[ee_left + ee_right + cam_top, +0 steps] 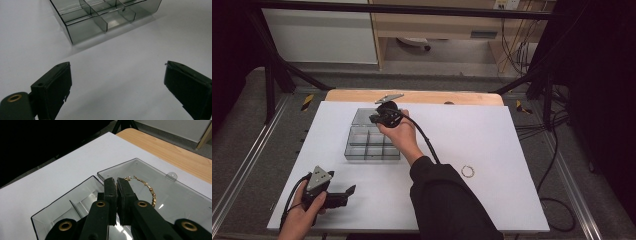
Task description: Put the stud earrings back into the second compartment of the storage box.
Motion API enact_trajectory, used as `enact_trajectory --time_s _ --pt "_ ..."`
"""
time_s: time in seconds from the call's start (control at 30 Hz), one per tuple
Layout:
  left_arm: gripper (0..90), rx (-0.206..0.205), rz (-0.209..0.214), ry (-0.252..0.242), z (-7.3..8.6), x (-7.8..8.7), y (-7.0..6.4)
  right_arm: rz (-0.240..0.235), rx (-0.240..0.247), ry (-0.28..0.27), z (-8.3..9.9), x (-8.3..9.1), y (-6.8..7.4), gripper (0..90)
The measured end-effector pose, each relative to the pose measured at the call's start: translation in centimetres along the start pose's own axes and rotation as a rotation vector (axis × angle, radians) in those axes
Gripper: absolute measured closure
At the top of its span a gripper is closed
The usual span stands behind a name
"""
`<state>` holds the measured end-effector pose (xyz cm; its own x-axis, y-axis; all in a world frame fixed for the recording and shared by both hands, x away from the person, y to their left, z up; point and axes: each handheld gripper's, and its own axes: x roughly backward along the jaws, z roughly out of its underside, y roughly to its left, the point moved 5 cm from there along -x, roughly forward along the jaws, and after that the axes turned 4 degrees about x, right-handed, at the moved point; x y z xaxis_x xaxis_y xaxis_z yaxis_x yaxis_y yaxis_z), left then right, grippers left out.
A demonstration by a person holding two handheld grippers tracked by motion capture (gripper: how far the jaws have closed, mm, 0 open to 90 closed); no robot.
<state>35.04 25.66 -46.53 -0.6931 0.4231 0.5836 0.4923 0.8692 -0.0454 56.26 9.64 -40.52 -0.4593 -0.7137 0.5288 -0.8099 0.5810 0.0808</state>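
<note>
Jaws of the right gripper are pressed together, pinching one end of a gold chain bracelet, which curves away toward 3 o'clock of the jaw tips in the right gripper view and hangs over the clear open lid of a smoky compartment box. The lid lies flat at 1 o'clock from the jaws, a small hinge tab on its far edge; the box's divided cells sit below and toward 8 o'clock. In the high view this gripper hovers over the far part of the box, held by a hand in a dark sleeve.

Outward from there, a second bracelet (a small ring shape) lies on the white table sheet, at 4 o'clock from the box and well apart from it.

The left gripper sits at 7 o'clock from the box, near the table's near edge, its jaws spread wide with nothing between them; in the left gripper view the box lies at 12 o'clock beyond them.
</note>
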Motion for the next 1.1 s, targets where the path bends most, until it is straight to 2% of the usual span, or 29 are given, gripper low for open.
enact_trajectory --time_s 0.13,0.27,0.37,0.7,0.87,1.1 --pt "8.2 0.000 0.000 0.000 0.0 0.0 0.0 -0.003 0.003 0.008 0.2 -0.2 -0.1 87.4" --pt "8.2 -0.006 0.005 0.008 0.1 0.0 0.0 -0.022 -0.038 0.000 0.4 -0.5 -0.1 87.4" --pt "8.2 -0.008 0.008 0.008 0.1 -0.1 -0.1 -0.025 -0.047 0.004 0.6 -0.8 0.0 87.5" --pt "8.2 -0.013 0.009 0.010 0.1 -0.1 -0.2 -0.041 -0.041 0.023 1.2 -1.5 0.3 87.4" --pt "8.2 -0.018 0.010 0.013 0.2 0.0 -0.2 -0.052 -0.064 0.035 1.6 -1.9 0.6 87.4" --pt "8.2 -0.019 0.011 0.013 0.1 0.0 -0.2 -0.068 -0.050 0.053 2.0 -2.0 1.2 87.4"
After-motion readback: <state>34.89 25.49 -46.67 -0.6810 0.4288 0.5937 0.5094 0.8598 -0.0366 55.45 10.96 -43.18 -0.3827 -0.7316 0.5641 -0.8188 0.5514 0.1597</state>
